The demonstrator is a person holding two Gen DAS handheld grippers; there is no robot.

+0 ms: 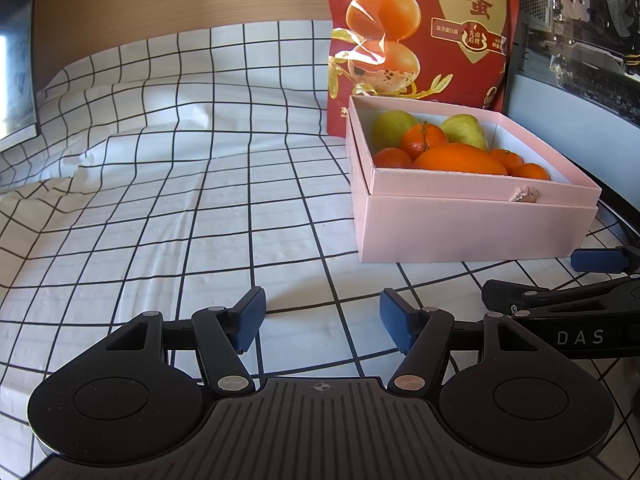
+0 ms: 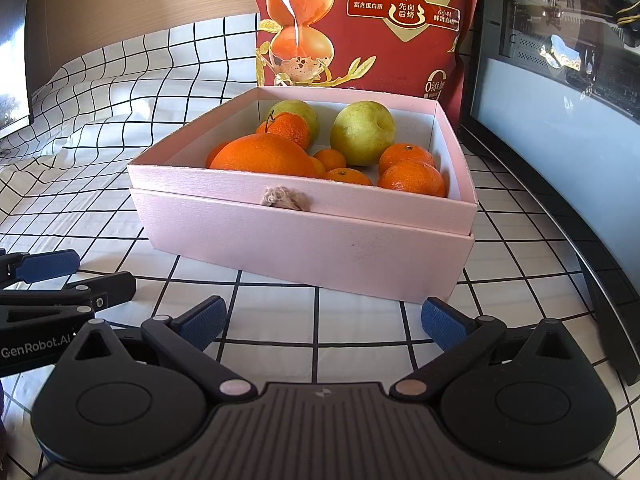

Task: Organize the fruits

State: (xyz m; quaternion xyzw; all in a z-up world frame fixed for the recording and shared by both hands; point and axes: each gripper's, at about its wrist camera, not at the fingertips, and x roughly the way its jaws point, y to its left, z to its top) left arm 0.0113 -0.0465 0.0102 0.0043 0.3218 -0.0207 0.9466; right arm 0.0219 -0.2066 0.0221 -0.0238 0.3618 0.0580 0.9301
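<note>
While both grippers hang low over the white black-gridded tablecloth (image 1: 160, 216), wide bare cloth stretches to the left of the left gripper (image 1: 322, 320), up to the rumpled far edge by the wooden wall. Its blue-padded jaws stand apart, released, holding nothing. The right gripper (image 2: 323, 320) is likewise spread and empty, just short of the near wall of the pink square cardboard box (image 2: 304, 240). That box sits toward the cloth's right side, with the tall red snack pouch (image 2: 368, 20) standing just behind it. Inside lie a large orange (image 2: 264, 156), several small mandarins (image 2: 412, 176) and two yellow-green pears (image 2: 364, 132), crowded together.
</note>
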